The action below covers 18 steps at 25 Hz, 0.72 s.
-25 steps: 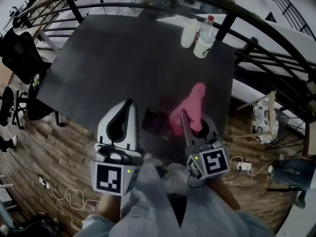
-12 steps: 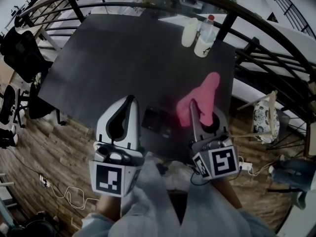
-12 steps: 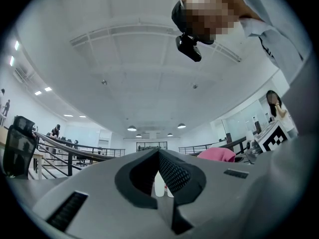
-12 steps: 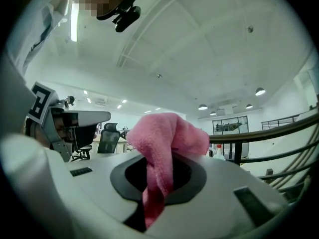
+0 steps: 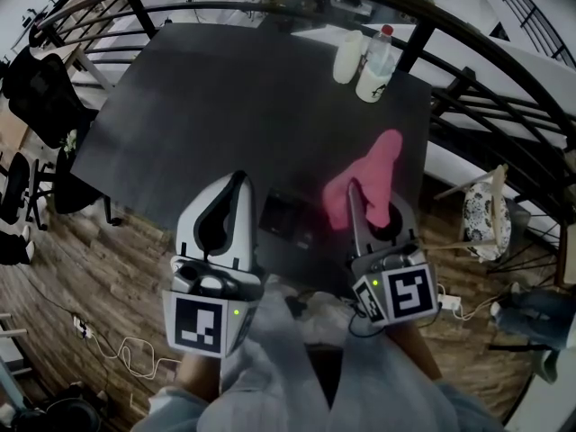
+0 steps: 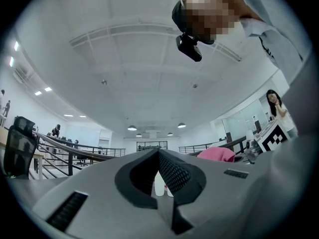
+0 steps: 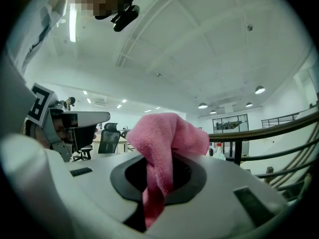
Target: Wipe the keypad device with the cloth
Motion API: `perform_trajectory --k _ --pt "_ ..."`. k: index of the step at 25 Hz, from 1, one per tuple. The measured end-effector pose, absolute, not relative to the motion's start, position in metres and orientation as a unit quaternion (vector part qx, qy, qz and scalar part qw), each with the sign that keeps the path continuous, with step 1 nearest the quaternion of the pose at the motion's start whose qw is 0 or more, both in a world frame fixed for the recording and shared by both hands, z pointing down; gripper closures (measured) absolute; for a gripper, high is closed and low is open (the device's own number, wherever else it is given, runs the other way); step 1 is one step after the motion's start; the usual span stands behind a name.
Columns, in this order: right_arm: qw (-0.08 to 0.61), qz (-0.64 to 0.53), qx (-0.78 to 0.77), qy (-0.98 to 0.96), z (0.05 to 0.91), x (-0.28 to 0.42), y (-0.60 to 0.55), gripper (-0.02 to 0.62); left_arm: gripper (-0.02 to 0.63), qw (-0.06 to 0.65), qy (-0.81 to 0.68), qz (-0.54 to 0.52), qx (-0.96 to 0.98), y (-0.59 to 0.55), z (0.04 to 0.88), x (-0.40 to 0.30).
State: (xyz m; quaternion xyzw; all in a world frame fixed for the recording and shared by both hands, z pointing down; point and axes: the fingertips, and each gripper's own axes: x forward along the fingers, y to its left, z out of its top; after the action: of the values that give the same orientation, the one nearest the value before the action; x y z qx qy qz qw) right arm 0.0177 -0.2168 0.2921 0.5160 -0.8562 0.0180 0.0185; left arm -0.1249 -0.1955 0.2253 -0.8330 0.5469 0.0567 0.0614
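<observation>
Right gripper (image 5: 369,212) clamps pink cloth (image 5: 382,158) | left gripper (image 5: 236,184) closed, empty | keypad device (image 5: 288,216) between

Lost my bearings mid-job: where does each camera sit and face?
Head view: on the person's head, steeply down onto the dark table; both grippers and sleeves show.
Left gripper view: on the left gripper, tilted toward the ceiling; shut jaws show.
Right gripper view: on the right gripper, likewise upward; jaws clamp the fluffy pink cloth.
Shared: that cloth, in all three.

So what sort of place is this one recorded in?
Probably an open-plan office, perhaps on a mezzanine: an office chair, a black railing beside the dark table, and round ceiling lamps.
</observation>
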Motion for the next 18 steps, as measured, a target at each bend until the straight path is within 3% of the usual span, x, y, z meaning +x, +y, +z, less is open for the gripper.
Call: perform_trajectory --k 18 --pt "0.025 0.020 0.524 -0.851 0.2966 0.0219 -0.2168 0.557 0.603 0.060 0.546 0.054 -0.834 -0.1941 0.2280 -0.1240"
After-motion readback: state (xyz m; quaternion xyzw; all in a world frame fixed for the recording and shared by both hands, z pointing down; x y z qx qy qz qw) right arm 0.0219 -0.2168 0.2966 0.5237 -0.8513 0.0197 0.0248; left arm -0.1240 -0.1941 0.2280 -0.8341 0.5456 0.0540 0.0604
